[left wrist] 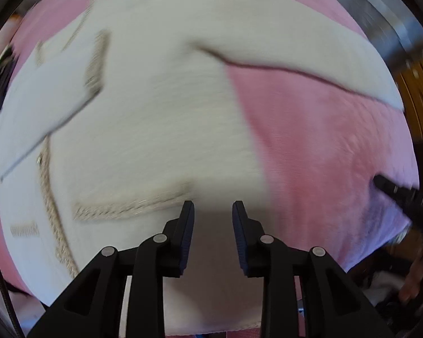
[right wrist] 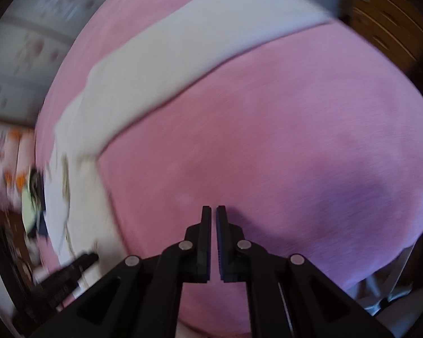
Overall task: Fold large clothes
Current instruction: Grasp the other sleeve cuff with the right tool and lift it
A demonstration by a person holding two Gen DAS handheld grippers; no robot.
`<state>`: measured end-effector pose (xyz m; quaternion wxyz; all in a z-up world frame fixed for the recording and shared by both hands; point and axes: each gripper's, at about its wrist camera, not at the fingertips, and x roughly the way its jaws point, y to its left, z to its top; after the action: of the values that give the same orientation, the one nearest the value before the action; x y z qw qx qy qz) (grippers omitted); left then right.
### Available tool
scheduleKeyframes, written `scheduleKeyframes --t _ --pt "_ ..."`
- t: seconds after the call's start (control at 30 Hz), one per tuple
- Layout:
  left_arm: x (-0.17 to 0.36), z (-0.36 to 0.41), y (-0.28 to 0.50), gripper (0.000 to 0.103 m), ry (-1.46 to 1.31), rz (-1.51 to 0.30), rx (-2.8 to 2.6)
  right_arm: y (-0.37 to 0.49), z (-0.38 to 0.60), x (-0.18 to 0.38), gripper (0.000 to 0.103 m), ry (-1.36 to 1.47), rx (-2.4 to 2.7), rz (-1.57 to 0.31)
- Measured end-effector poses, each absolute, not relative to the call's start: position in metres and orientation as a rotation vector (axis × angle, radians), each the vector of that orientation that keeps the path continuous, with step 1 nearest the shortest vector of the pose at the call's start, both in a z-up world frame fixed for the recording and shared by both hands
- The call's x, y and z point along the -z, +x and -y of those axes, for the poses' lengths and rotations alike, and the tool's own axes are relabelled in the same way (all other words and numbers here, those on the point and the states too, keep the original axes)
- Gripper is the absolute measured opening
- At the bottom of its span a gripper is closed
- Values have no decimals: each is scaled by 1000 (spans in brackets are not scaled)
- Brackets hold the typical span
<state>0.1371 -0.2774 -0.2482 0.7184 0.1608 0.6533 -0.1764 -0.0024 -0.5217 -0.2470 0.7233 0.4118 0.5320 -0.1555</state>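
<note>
Left claw [left wrist: 213, 207]: nearest the lens at 6 o'clock in the left wrist view, jaws parted, nothing between the pads; it hangs over the hem edge of the garment.
White jacket [left wrist: 143, 107]: a large cream knitted piece lying flat on the pink blanket [left wrist: 318, 146], filling the view from 9 to 12 o'clock; one sleeve [left wrist: 310, 50] stretches out toward 2 o'clock, and the other side looks already turned in at 9 o'clock.
Braid trim [left wrist: 49, 197]: a woven band runs along the front edge and pocket tops, from 7 to 10 o'clock; likely stiffer than the knit around it.
Handling: judged soft, limp and fairly thick, with some weight; it should drape and sag when lifted, not hold a crease by itself. Blur hides the finer weave.
Where to take hold: the sleeve cuff and shoulder seam look the best pinches, or the hem corners; a pinch in mid-panel would only bunch the cloth.
Right claw [right wrist: 213, 209]: jaws closed on nothing, over bare pink blanket, at 6 o'clock in its own view; the sleeve crosses from 9 to 1 o'clock, well apart from it.
Risk: plush blanket may get pinched along with the knit.
</note>
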Motion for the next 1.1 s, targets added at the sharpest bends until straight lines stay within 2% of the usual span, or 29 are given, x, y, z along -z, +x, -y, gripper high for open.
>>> scheduleKeyframes --t 0.2,0.33,0.53,0.6,0.67,0.87,1.0,1.1 --pt "242 342 121 29 500 -1396 563 -16 605 260 4 1156 492 -976" --pt "234 369 124 42 531 -1356 617 -5 637 268 5 1238 528 -852" --pt "223 373 143 43 460 -1367 586 12 668 285 12 1358 584 -737" --pt "225 369 141 43 448 -1375 577 16 676 291 18 1398 593 -713" --pt "227 365 143 43 458 -1370 562 18 683 297 18 1442 605 -697" --pt "225 349 153 43 447 -1376 530 18 687 295 18 1489 645 -651" --pt "223 330 153 43 411 -1381 514 21 678 278 6 1400 705 -636" --pt "219 314 155 43 378 -1383 501 21 669 260 5 1348 716 -573"
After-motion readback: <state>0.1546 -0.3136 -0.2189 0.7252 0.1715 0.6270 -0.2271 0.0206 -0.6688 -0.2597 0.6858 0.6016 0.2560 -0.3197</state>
